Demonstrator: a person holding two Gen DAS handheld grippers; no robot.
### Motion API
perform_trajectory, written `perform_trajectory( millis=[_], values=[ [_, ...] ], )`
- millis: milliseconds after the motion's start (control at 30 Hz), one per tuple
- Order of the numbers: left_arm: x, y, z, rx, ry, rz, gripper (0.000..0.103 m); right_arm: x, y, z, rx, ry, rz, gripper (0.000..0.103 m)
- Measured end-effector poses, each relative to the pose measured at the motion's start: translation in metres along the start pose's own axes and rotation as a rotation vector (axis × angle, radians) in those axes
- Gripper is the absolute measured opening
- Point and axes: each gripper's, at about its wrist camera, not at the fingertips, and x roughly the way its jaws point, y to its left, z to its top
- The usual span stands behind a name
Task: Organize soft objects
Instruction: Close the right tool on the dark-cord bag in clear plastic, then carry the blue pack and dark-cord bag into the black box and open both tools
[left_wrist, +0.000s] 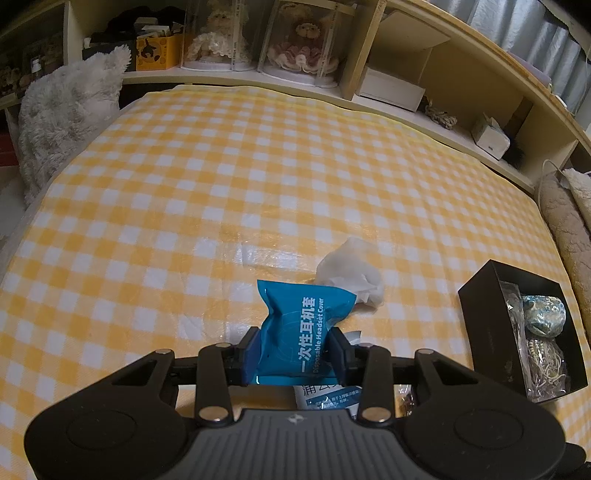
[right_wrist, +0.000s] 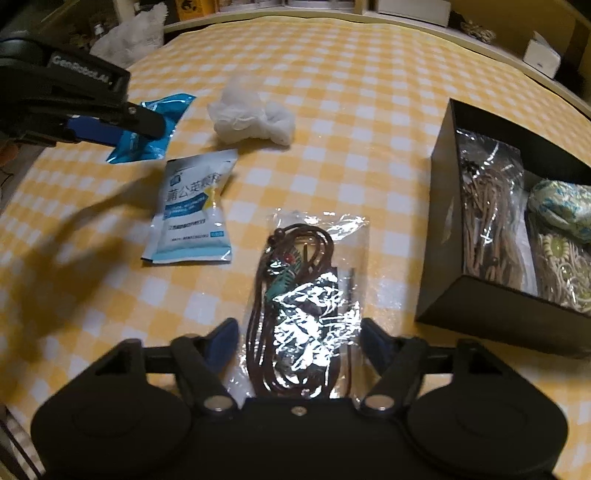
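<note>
My left gripper (left_wrist: 295, 332) is shut on a blue headset-cover packet (left_wrist: 303, 314) and holds it above the yellow checked bedspread (left_wrist: 221, 177). The right wrist view shows that gripper (right_wrist: 140, 123) and packet (right_wrist: 147, 136) at the upper left. My right gripper (right_wrist: 299, 336) stands open, one finger on each side of a clear bag of brown cord (right_wrist: 306, 280) that lies flat on the spread. Its pads sit close to the bag's edges, and the bag looks unsqueezed. A white and blue pouch (right_wrist: 192, 210) lies to the left of the bag. A crumpled white soft item (right_wrist: 251, 114) rests farther back.
An open black box (right_wrist: 491, 317) stands at the right with bagged cords and a teal patterned pouch (right_wrist: 561, 206) inside. Shelves (left_wrist: 406, 92) with dolls and boxes line the far edge of the bed. A fluffy white cushion (left_wrist: 66, 107) sits at the far left.
</note>
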Motion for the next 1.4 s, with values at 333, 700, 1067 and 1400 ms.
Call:
perform_trajectory(
  millis=[333, 700, 1067, 1400],
  values=[
    [-0.011, -0.004, -0.001, 0.003, -0.025, -0.02, 0.04, -0.023, 0.002, 0.007, -0.041, -0.073, 0.02, 0.025],
    [-0.045, -0.029, 0.007, 0.058, -0.125, -0.078, 0.041, -0.08, -0.012, 0.027, -0.024, -0.288, 0.026, 0.025],
    [-0.085, -0.07, 0.008, 0.115, -0.224, -0.19, 0.041, -0.134, -0.058, 0.039, 0.038, -0.418, -0.018, 0.026],
    [-0.091, -0.134, 0.008, 0.162, -0.228, -0.297, 0.04, -0.159, -0.125, 0.033, 0.135, -0.466, -0.128, 0.026]
  ],
)
